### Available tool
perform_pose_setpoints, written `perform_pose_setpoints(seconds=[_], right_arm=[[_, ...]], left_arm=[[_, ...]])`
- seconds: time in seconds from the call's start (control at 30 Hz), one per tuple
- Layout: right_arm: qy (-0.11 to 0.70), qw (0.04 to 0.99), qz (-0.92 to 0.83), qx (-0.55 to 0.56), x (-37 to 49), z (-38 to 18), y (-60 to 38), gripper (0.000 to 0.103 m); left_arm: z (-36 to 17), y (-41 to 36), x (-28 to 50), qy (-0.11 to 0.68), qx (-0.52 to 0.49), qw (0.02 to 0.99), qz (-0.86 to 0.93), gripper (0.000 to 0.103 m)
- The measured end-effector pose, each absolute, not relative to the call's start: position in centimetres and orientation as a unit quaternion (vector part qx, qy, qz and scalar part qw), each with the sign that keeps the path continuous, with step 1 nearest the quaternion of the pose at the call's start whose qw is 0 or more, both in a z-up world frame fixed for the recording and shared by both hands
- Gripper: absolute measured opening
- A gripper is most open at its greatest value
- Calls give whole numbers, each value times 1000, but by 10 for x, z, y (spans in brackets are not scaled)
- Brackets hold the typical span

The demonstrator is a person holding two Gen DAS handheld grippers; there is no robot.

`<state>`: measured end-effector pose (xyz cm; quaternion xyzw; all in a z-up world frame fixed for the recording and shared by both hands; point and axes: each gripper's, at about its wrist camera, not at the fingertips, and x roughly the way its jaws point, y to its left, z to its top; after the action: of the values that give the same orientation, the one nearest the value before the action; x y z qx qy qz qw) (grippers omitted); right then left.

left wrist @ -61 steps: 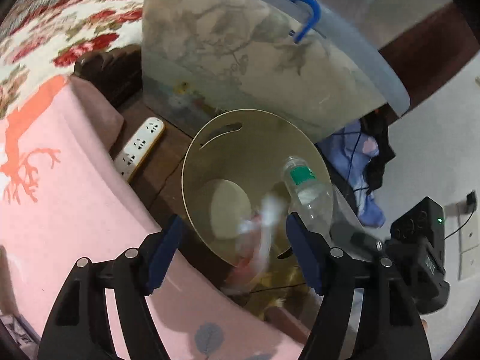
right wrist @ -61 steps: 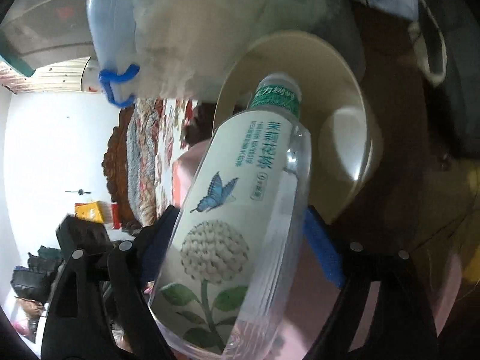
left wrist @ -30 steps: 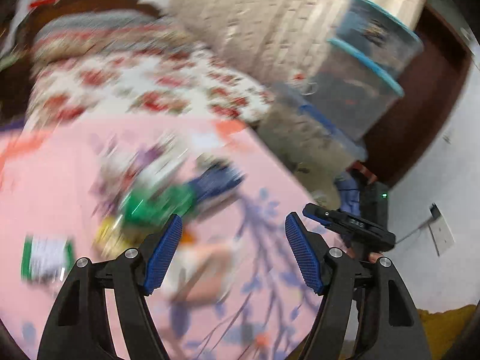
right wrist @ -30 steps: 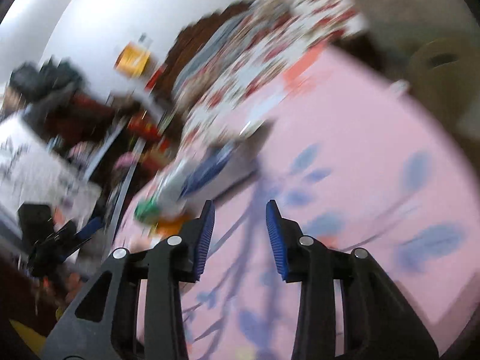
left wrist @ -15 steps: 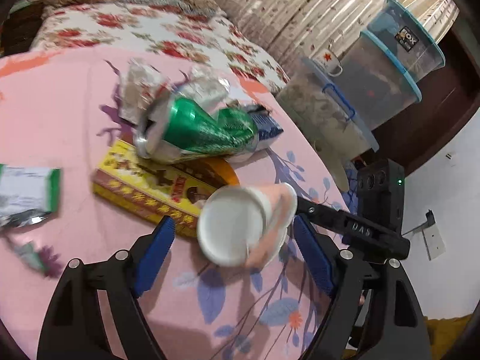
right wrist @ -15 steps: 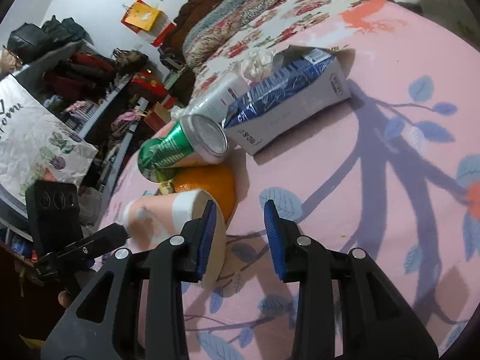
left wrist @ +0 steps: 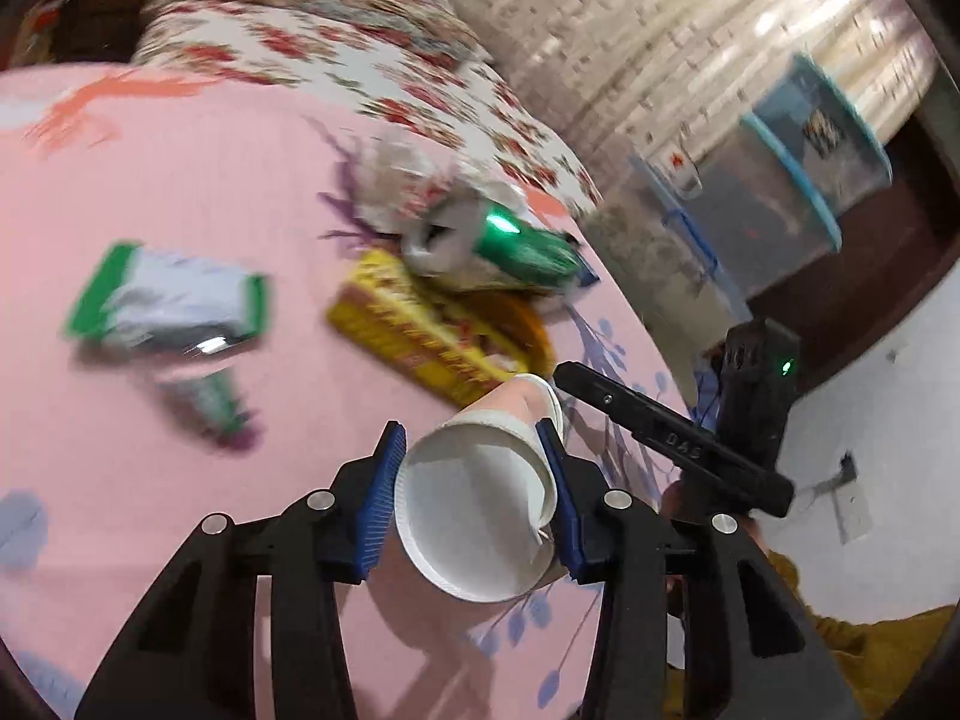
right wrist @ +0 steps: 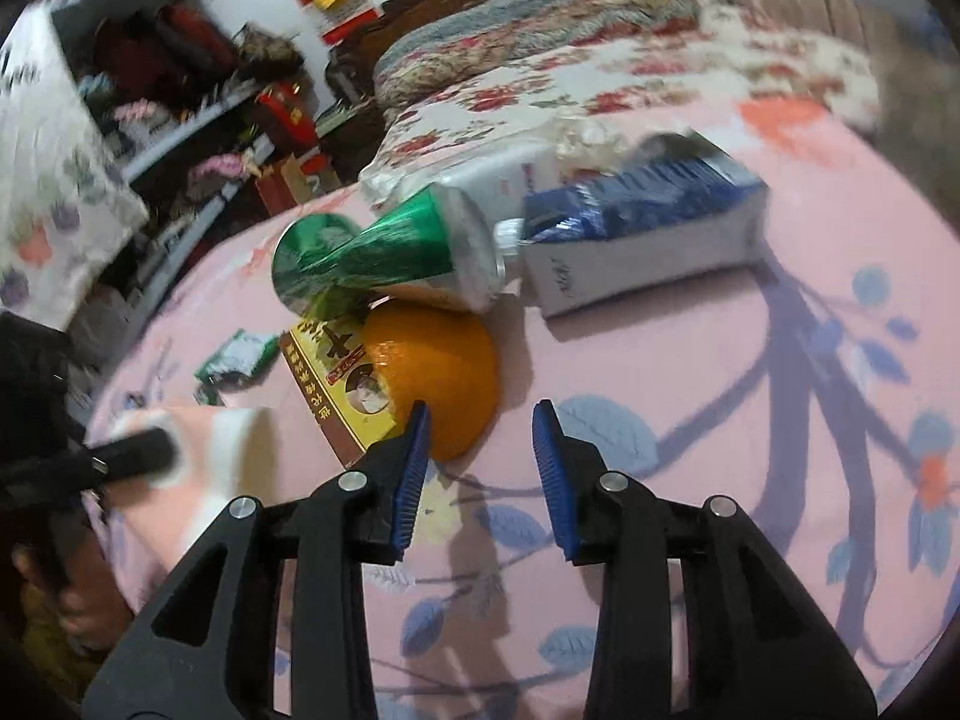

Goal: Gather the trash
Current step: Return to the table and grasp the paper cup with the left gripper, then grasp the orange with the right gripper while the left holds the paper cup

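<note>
Two grippers are working over a pink bedspread [left wrist: 180, 192] strewn with litter. Nearest in the left wrist view, the left gripper [left wrist: 474, 486] is closing its jaws around a paper cup [left wrist: 474, 516] lying on its side with its white base toward the camera; both blue pads are sitting against the cup's walls, so it is grasping the cup, though the cup does not look lifted yet. Just right of it, the right gripper [right wrist: 480, 468] is hanging over a bare patch of cloth with its jaws parted and nothing between them; its left pad is lying just beside an orange peel [right wrist: 438, 372], and whether they are touching cannot be told.

Beyond the cup, a yellow carton [left wrist: 414, 336] is resting against the peel, and a crushed green can [right wrist: 384, 252] is leaning on top of them. Right of the can, a blue and white box [right wrist: 648, 228] is lying flat, with a crumpled white wrapper [left wrist: 402, 180] behind the pile. Off to the left, well apart, a green and silver packet [left wrist: 168, 306] is lying alone, with a smaller blurred scrap near it.

No bin is showing in either view, so most of the collecting is judged to be still ahead: the cup is only being taken now, and the can, carton, peel, box, wrapper and packet are all waiting on the bed
</note>
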<state>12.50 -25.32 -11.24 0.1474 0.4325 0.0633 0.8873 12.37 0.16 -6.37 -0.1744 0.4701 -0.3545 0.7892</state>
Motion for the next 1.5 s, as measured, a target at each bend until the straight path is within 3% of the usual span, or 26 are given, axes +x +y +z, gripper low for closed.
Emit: perform_pose_setpoints(seconds=[0.07,0.17,0.43,0.5,0.57,0.93,1.5], right_arm=[[436,886,73,142,134,-114,-244,42],[433,887,71,145,141,-113,-244,66],[445,866,109,201,158,-115,-243,65],[466,851,122,212,165,-125,-241,47],[465,847,126,224,161,-127,-242,41],[432,864,134,223,71,-112,-276,41],[360,881,7,306,8,-112,-401,41]], left_arm=[[-63,14,121,469,-190,790,-346,41],[-60,19,117,466,-197,792,-343,42],[-64,4,115,476,-189,781,-357,42],[-68,1,115,480,-189,779,-356,42],[-67,0,113,480,-189,780,-355,42],[-55,-13,114,476,-173,782,-363,42],[-41,-183,119,489,-28,762,-423,42]])
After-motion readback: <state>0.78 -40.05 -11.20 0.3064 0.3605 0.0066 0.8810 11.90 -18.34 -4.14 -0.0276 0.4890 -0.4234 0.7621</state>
